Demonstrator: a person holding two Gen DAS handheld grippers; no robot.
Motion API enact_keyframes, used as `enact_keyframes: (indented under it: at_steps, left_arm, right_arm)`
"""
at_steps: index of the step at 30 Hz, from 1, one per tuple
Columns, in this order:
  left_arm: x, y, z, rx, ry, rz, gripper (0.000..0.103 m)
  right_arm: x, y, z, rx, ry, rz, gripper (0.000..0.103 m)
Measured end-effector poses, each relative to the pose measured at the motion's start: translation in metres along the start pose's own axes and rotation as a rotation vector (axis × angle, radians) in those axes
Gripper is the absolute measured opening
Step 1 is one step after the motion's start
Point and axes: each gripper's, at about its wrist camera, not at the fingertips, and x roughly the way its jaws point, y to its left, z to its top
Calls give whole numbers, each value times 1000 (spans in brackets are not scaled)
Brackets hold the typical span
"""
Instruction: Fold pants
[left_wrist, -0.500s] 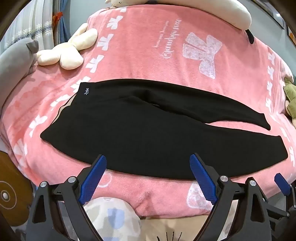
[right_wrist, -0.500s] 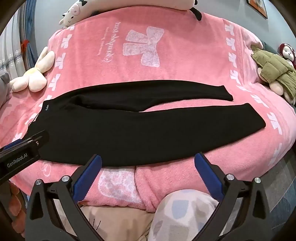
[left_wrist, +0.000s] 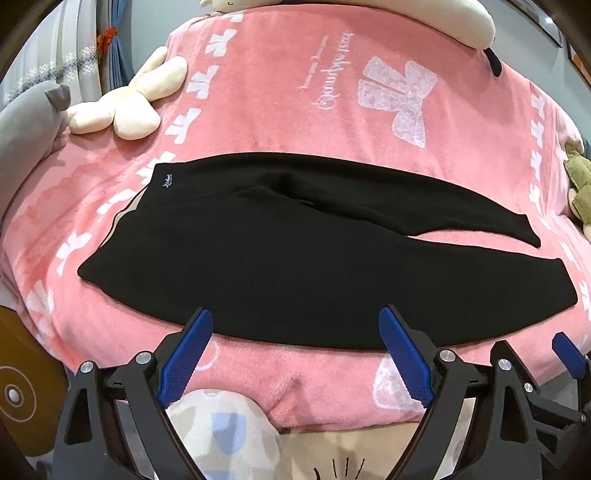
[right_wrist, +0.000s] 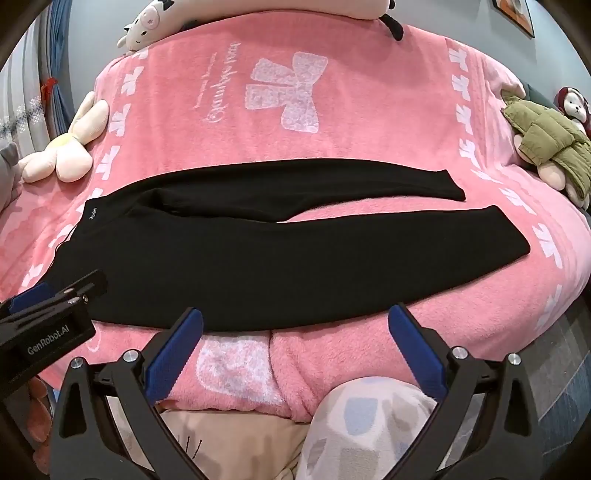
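Black pants (left_wrist: 295, 258) spread flat across the pink blanket (left_wrist: 280, 103) near the bed's front edge, waistband toward the left edge, legs toward the right. Left tool (left_wrist: 295, 354) and right tool (right_wrist: 295, 350) both wide, empty, just short of the near hem. Soft, light, limp; probably best pinched at waistband and cuff.
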Motion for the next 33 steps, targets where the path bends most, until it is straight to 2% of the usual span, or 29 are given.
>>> enact_keyframes:
  at_steps: [33]
  left_arm:
    - [12,6,-18,19,35,22,89]
  right_arm:
    - [11,8,0,-24,57,-28,98]
